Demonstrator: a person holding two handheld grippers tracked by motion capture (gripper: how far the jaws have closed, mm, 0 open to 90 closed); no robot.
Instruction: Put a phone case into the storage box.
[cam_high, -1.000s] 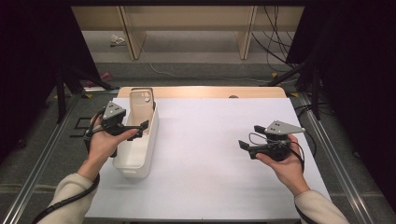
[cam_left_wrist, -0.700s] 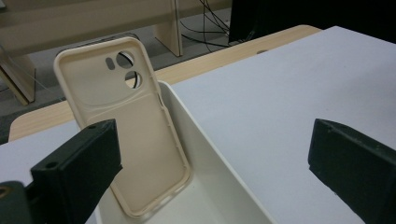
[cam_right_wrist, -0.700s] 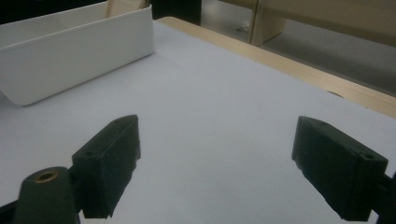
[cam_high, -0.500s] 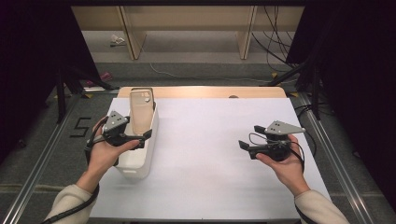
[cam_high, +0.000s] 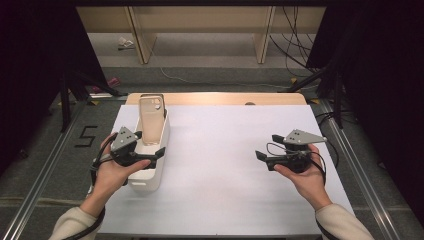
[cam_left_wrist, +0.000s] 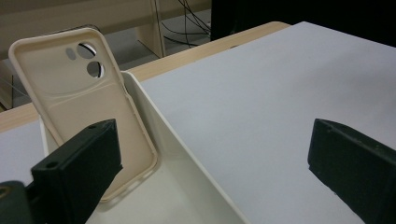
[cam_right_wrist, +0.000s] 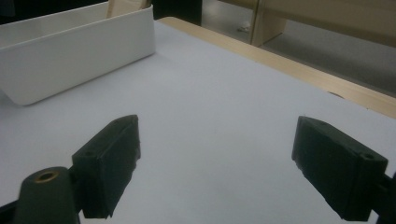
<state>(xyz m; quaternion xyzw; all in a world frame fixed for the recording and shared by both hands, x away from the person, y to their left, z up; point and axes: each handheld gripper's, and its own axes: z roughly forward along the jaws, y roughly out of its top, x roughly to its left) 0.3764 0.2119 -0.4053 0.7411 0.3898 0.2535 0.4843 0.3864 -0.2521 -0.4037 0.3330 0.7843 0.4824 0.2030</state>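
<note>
A beige phone case (cam_high: 151, 117) leans upright against the far end of a long white bin (cam_high: 148, 181) at the table's left. In the left gripper view the case (cam_left_wrist: 74, 102) shows its inner side and camera holes, resting inside the bin (cam_left_wrist: 187, 158). My left gripper (cam_high: 149, 143) hovers over the bin's middle, open; its jaws (cam_left_wrist: 212, 154) straddle the bin's right wall with nothing between them. Over the white table surface at the right, my right gripper (cam_high: 267, 146) is open and empty, its jaws (cam_right_wrist: 217, 154) pointing toward the bin (cam_right_wrist: 79, 51).
A white sheet (cam_high: 225, 165) covers the table, with a wooden strip (cam_high: 215, 98) bare along the far edge. Beyond it are wooden shelf legs and cables on the floor. Metal rails run along both table sides.
My left gripper has drawn back along the bin toward the near side, away from the phone case. The right gripper has stayed put.
</note>
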